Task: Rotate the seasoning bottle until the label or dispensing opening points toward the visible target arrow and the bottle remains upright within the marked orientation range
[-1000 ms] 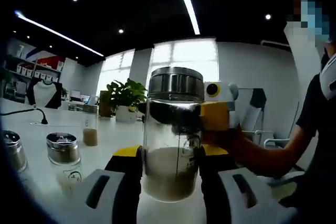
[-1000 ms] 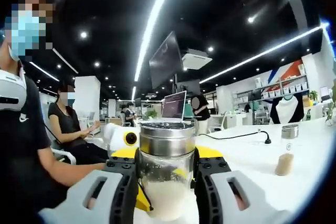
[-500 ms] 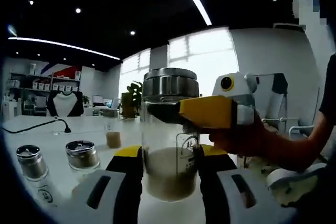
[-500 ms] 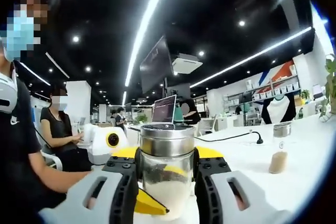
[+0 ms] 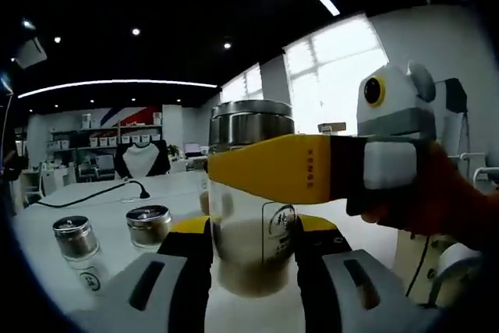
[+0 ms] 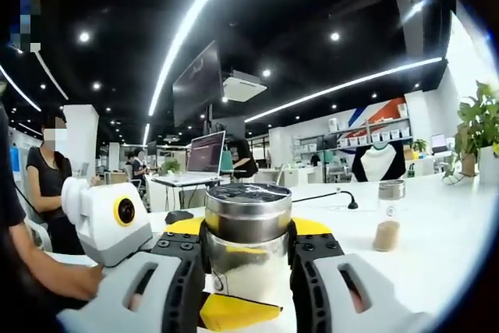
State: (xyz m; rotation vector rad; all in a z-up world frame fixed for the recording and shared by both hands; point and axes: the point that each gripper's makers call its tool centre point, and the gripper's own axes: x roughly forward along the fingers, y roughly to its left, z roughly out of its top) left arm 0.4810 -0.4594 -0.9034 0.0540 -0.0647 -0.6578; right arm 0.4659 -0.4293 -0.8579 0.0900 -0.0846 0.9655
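- the bottle [image 5: 251, 216] stands upright over the white table [image 5: 93, 193], a clear glass jar with a steel lid, pale seasoning filling its lower part; a small printed mark shows on the glass in the left gripper view.
- the left gripper [image 5: 251, 259] pinches the bottle low on the glass, its black fingers [image 5: 192, 271] pressed to either side.
- the right gripper [image 6: 248, 259] pinches the same bottle [image 6: 248, 243] just under the lid, fingers [image 6: 187, 278] tight against the glass on both sides.
- in the left gripper view the right gripper's yellow finger [image 5: 288, 165] crosses in front of the bottle's neck, with a hand [image 5: 444, 208] behind it.
- in the right gripper view the left gripper's yellow finger tip [image 6: 234, 311] shows below the bottle.
- two small shakers [image 5: 113, 232] stand on the table left of the bottle, well apart from it.
- another shaker [image 6: 387, 225] with brown contents stands to the right in the right gripper view.
- a black cable [image 5: 93, 195] lies across the table behind.
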